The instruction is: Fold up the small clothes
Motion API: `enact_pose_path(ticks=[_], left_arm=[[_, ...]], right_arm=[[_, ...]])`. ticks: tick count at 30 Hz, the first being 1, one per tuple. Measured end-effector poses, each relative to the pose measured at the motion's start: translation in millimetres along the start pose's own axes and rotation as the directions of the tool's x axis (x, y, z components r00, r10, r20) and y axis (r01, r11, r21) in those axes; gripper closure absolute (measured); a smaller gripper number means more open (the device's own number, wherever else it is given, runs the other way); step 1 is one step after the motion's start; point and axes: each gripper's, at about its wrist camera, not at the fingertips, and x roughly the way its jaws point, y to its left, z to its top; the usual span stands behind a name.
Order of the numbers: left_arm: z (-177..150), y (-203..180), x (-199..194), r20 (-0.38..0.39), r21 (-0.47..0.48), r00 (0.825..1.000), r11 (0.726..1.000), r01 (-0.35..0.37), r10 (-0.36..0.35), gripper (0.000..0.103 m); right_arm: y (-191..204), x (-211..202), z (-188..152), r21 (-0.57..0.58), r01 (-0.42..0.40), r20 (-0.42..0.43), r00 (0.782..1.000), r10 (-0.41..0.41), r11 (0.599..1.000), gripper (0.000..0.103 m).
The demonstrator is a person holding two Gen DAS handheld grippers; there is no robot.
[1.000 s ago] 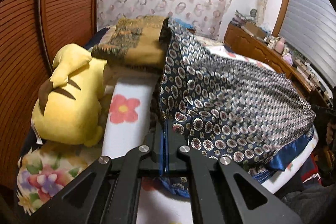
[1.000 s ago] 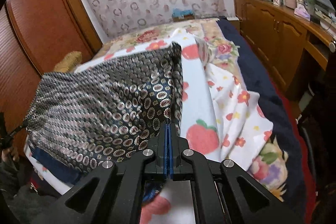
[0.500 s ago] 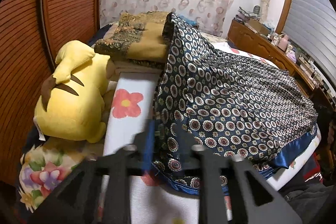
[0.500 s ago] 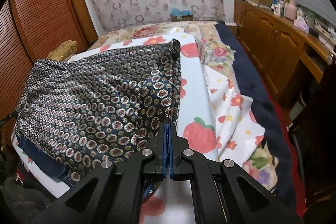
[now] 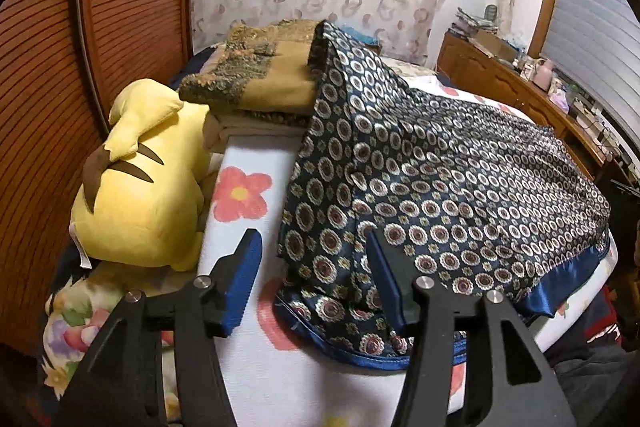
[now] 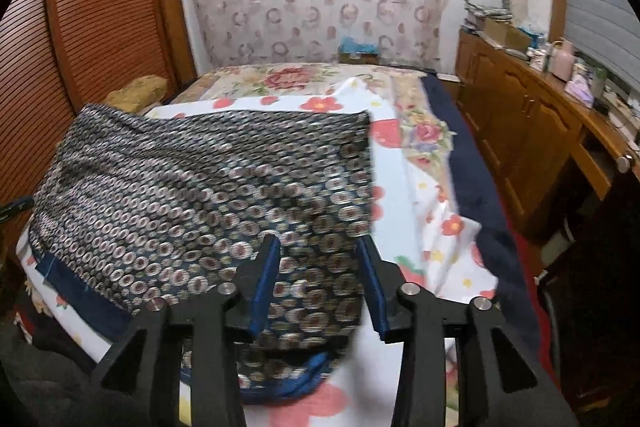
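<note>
Shorts [image 5: 440, 187], navy satin w/ ring print, lie spread on the flowered sheet [image 5: 240, 163] at the near edge of the bed, far corner draped up against a stack of folded blankets [image 5: 268, 83]. Step in hand, as it looks: a release after laying the piece down flat, w/ the fold itself seemingly not yet made.

Left gripper [image 5: 312, 267] is letting go: jaws opening, roughly half apart, near corner of the cloth lying between them, pads not pressing it; the right finger sits over the fabric, contact unclear. Right gripper [image 6: 320, 275] is opening too, a bit narrower, hem still between the blue pads [image 6: 266, 287] but slack, no pinch seen; that view is motion-blurred.

Next move prob. calls for a fresh grip on an edge or both near corners, then carrying it across to halve the piece. Slippery satin may slide.

Yellow plush [image 5: 136, 195] rests beside the blankets, clear of the cloth.
</note>
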Motion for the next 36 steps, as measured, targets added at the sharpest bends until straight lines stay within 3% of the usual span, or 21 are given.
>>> enact_pose_path(ticks=[3, 7, 16, 31, 36], left_arm=[[-4, -2, 1, -0.011, 0.003, 1.000, 1.000, 0.002, -0.002, 0.048], [-9, -5, 3, -0.025, 0.007, 1.000, 1.000, 0.002, -0.002, 0.048], [-15, -9, 9, -0.048, 0.020, 0.999, 1.000, -0.002, 0.003, 0.048], [-26, -10, 7, -0.045, -0.031, 0.999, 0.999, 0.009, -0.010, 0.048], [-29, -2, 3, -0.047, -0.054, 0.998, 0.998, -0.034, 0.031, 0.048]], right_arm=[[14, 8, -5, -0.011, -0.033, -0.018, 0.999, 0.033, 0.999, 0.059], [36, 22, -12, -0.033, -0.075, -0.041, 0.996, 0.074, 0.997, 0.049], [71, 48, -22, -0.073, -0.084, -0.086, 0.993, 0.078, 0.994, 0.048], [76, 57, -36, -0.109, -0.038, -0.066, 0.997, 0.031, 0.993, 0.045], [76, 56, -43, -0.109, -0.039, -0.058, 0.998, 0.032, 0.993, 0.044]])
